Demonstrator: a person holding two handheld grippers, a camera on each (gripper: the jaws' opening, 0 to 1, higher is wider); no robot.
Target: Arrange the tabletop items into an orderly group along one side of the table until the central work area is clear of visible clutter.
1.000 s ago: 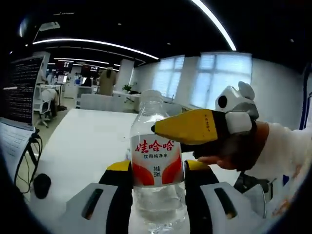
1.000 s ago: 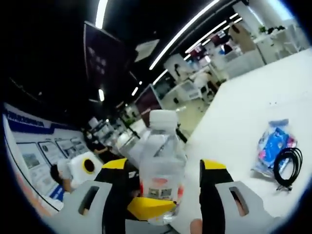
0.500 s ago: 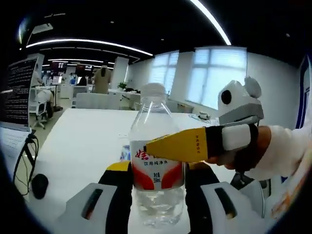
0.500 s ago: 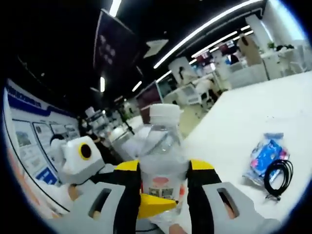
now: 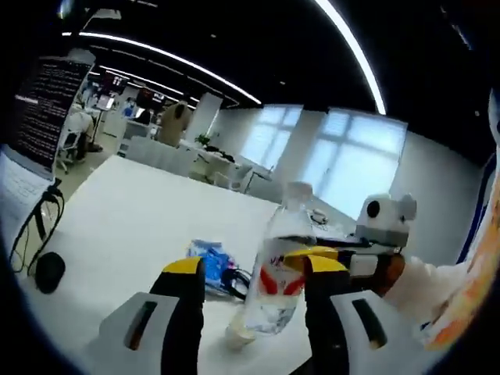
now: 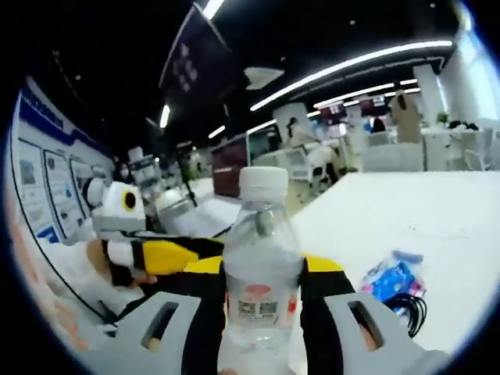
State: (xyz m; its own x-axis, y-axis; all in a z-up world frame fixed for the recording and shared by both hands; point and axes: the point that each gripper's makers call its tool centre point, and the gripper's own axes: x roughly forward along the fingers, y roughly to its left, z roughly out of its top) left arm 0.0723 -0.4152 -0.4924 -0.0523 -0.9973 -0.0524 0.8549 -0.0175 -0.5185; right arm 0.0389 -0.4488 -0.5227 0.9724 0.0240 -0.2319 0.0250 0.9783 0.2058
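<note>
**Water bottle gripped by right gripper; left gripper released**

In the right gripper view, the water bottle (image 6: 260,269) is clamped between the two jaws of the right gripper (image 6: 262,293), which press against its label on both sides. The bottle is seen upright, with its white cap at the top. The left gripper (image 6: 176,254) is seen to the left of the bottle, just beside it, with its yellow jaw pointing toward the bottle.

In the left gripper view, the left gripper (image 5: 251,273) is seen with its jaws spread and nothing between them. The bottle (image 5: 280,269) is seen ahead of the jaws, tilted, with the right gripper (image 5: 332,258) closed around its middle. Whether the bottle base touches the white table (image 5: 125,226) cannot be told.

A blue packet (image 5: 209,258) and a coiled black cable (image 5: 234,280) lie together on the table beyond the left jaws. In the right gripper view, the packet (image 6: 388,277) and the cable (image 6: 408,305) are seen to the right of the bottle. A black mouse (image 5: 48,269) lies near the table edge.
</note>
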